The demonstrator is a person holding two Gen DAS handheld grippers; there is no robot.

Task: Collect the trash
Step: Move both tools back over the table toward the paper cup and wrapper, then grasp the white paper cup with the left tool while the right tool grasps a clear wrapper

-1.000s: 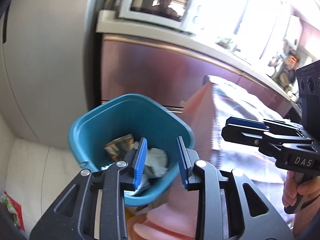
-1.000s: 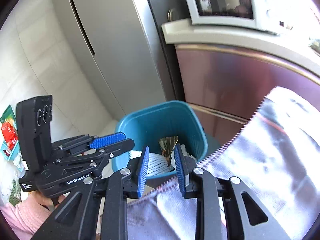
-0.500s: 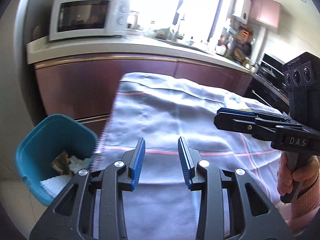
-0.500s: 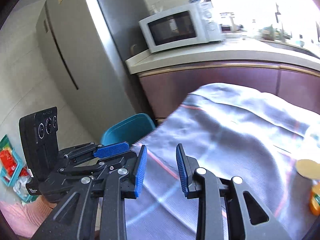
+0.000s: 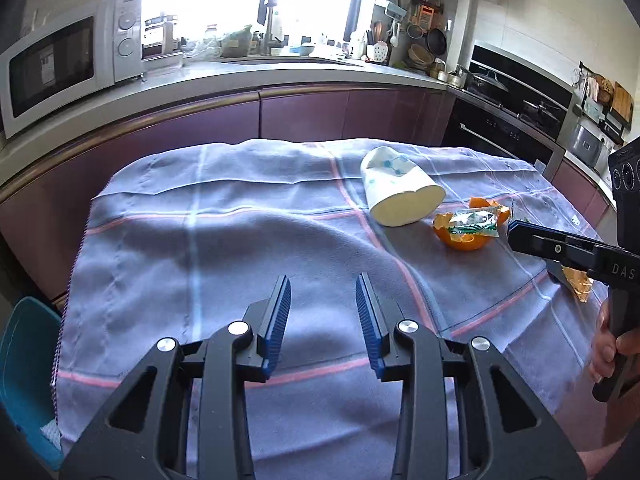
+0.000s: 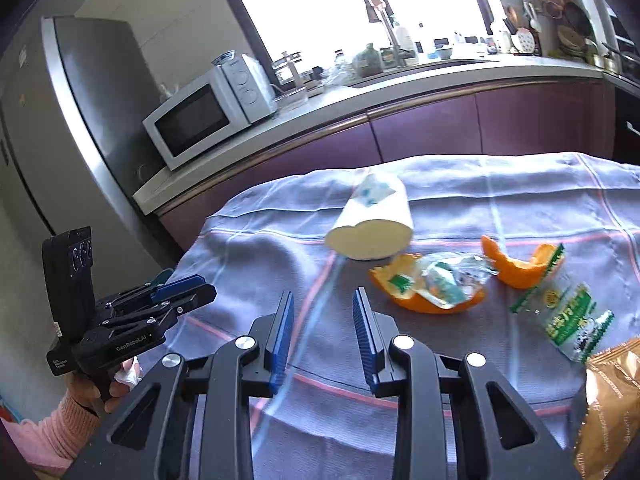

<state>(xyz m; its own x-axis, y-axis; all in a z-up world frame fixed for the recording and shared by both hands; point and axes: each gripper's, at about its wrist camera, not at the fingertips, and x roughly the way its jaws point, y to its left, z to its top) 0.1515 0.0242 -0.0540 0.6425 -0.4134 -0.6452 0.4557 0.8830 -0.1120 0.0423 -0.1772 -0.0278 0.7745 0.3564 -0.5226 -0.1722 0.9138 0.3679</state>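
A crushed white paper cup [image 5: 400,194] [image 6: 372,228] lies on its side on the grey-blue tablecloth [image 5: 224,248]. Beside it lie orange peel [image 5: 462,240] [image 6: 424,300] with a crumpled green-white wrapper [image 6: 448,276] on it, a second peel piece [image 6: 520,264], a clear green-printed bag [image 6: 568,316] and a gold-brown packet [image 6: 608,400]. My left gripper [image 5: 322,308] is open and empty over the cloth's near left. My right gripper [image 6: 322,324] is open and empty, short of the cup and peel. The teal bin [image 5: 24,372] stands at the table's left end.
A kitchen counter [image 5: 240,76] with a white microwave [image 5: 68,64] runs behind the table. A steel fridge [image 6: 92,128] stands left. An oven and stove [image 5: 512,120] are at the back right.
Both grippers have swung up and right, away from the teal bin, and now face the table top with the trash on it. Both stay open and empty.
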